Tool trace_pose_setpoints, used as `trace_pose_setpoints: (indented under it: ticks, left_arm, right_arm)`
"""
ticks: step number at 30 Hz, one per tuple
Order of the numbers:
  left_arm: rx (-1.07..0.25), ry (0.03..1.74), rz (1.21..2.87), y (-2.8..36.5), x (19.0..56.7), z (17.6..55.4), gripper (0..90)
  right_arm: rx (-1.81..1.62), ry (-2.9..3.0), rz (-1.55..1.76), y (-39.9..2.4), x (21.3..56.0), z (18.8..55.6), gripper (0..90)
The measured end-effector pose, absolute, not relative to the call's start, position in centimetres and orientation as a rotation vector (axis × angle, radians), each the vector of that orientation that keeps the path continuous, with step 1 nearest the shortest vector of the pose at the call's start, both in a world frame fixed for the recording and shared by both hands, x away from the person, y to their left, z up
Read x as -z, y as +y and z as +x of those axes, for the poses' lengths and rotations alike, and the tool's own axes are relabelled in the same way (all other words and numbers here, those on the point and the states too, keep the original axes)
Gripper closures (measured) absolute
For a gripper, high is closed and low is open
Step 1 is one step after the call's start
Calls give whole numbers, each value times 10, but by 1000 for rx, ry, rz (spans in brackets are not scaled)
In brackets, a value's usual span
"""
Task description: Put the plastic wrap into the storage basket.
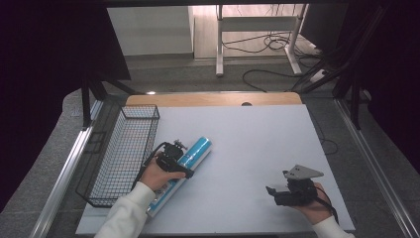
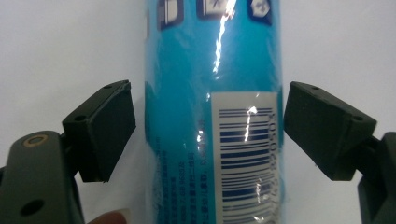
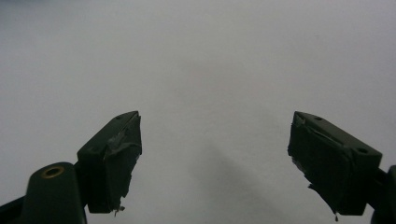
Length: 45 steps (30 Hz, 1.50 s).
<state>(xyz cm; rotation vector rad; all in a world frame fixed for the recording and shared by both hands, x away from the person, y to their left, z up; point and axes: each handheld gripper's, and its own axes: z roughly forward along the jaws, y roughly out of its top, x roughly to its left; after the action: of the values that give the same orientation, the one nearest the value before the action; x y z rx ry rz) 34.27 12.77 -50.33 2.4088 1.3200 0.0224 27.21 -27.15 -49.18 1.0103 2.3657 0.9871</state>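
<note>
A long blue tube with a white label and barcode lies slanted on the white mat, just right of the wire basket. My left gripper reaches down over the tube's middle. In the left gripper view the tube stands between the two jaws of that gripper. The left pad keeps a thin gap from it, and the right pad sits at its edge. My right gripper rests near the front right of the mat, its jaws wide apart over bare mat with nothing between them.
A black wire basket stands along the mat's left side, close beside the tube. The white mat covers a wooden table. Metal rails run along both sides of the table.
</note>
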Motion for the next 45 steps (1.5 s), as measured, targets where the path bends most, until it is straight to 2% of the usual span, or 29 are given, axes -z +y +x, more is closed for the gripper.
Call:
trace_pose_setpoints:
  ticks: [5,10,23,31,45]
  left_arm:
    - [-18,1351,2434,127,508,343,205]
    - [6,1349,2438,125,508,342,307]
    - [-24,1349,2446,123,507,341,316]
    - [12,1344,2446,125,504,341,318]
    - [16,1304,2439,130,477,339,319]
  right_arm:
    - [-980,2368,1005,-271,492,272,179]
    - [-974,2369,1006,-271,493,272,179]
    - [-966,2364,1008,-271,493,272,179]
    - [-962,2361,1008,-272,493,273,179]
    - [-968,2355,1008,-272,492,272,179]
